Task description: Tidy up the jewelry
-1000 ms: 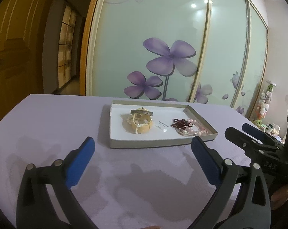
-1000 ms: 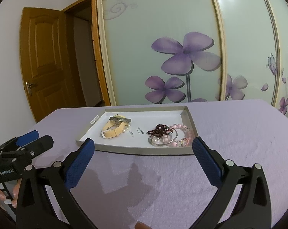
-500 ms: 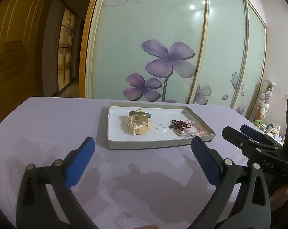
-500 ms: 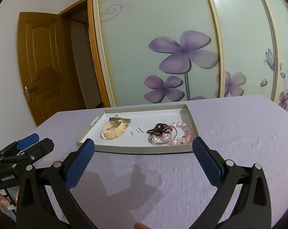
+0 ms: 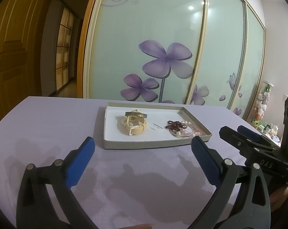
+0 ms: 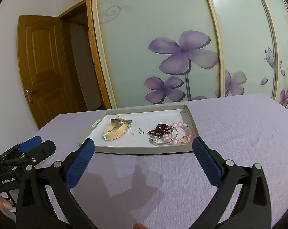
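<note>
A shallow white tray (image 5: 142, 144) (image 6: 136, 149) lies on the lavender cloth. At its left lie a beige watch (image 5: 133, 127) (image 6: 114, 132), a silver bangle (image 5: 136, 114) (image 6: 121, 121) resting on the watch, and pearls (image 6: 128, 129). At its right lie a dark red bead bracelet (image 5: 175, 125) (image 6: 160, 129), a pink bead bracelet (image 5: 194, 129) (image 6: 184, 136) and a silver ring bangle (image 6: 163, 140). My left gripper (image 5: 143, 147) and right gripper (image 6: 143, 147) are both open and empty, just in front of the tray. The right gripper also shows in the left wrist view (image 5: 247, 133), the left one in the right wrist view (image 6: 36, 146).
The table is covered by a lavender cloth (image 6: 239, 133). Behind it stand sliding wardrobe doors with purple flowers (image 5: 166, 59). A wooden door (image 6: 40, 68) is at the left. Small toys (image 5: 261, 106) stand on a shelf at the far right.
Both grippers have tilted slightly, so the tray sits a little lower and nearer in both views. Nothing in the tray has moved.
</note>
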`<state>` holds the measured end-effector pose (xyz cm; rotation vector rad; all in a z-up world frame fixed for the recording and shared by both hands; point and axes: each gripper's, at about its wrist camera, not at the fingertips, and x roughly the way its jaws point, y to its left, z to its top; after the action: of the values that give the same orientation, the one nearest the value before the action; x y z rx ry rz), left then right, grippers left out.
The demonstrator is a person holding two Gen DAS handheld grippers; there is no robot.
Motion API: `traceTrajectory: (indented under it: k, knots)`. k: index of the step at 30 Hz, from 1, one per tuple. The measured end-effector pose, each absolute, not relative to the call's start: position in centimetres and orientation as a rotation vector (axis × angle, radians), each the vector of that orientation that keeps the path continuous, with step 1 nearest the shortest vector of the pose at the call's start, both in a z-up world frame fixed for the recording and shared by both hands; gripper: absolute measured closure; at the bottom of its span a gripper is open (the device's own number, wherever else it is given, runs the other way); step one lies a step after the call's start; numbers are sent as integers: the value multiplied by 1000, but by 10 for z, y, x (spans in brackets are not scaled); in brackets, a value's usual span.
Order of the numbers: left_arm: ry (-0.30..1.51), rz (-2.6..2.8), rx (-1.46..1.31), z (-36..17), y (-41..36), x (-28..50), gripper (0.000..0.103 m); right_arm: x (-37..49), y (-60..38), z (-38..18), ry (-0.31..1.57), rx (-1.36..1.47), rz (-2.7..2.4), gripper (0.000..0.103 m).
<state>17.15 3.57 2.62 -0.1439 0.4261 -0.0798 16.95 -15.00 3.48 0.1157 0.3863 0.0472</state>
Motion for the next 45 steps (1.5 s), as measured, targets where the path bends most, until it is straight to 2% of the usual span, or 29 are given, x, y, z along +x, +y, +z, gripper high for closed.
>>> traceTrajectory:
  k: [45]
  knots:
    - [428, -83, -160, 27, 32, 175, 2, 167, -149, 38, 376, 118, 55, 1]
